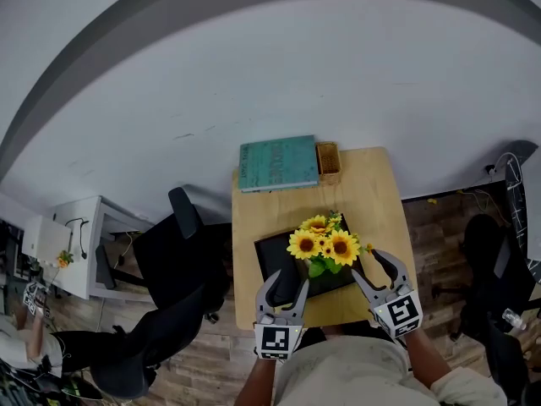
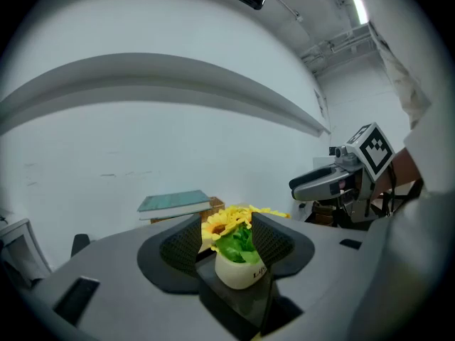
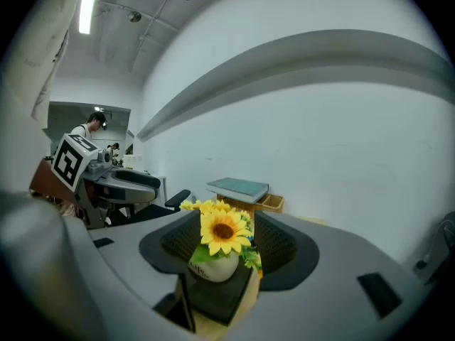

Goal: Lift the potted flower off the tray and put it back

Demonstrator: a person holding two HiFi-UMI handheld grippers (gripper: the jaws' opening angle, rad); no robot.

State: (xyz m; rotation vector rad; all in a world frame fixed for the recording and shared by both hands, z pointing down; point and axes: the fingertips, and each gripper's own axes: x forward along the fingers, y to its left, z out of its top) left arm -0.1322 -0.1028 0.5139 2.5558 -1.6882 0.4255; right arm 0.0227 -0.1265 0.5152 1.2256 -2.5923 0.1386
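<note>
Surface: pale wooden table [image 1: 372,193] against a white wall, plank floor all around.
Potted flower [image 1: 325,248]: stands on the tray, toward its right half; yellow sunflower heads and green leaves in a rounded, glossy cream pot.
Tray [image 1: 272,256]: flat, black, smooth, rectangular, lying askew on the table.
Left gripper [image 1: 287,279]: jaws spread, nothing between its ribbed pads; at the table's near edge, short of the pot.
Right gripper [image 1: 374,269]: jaws likewise apart and empty, near the tray's right corner.
Progress: pot untouched on the tray; I judge that both lift and return remain.
Beyond: teal book [image 1: 277,163] and small woven basket [image 1: 327,159] at the far edge; black office chair [image 1: 182,260] to the left.
</note>
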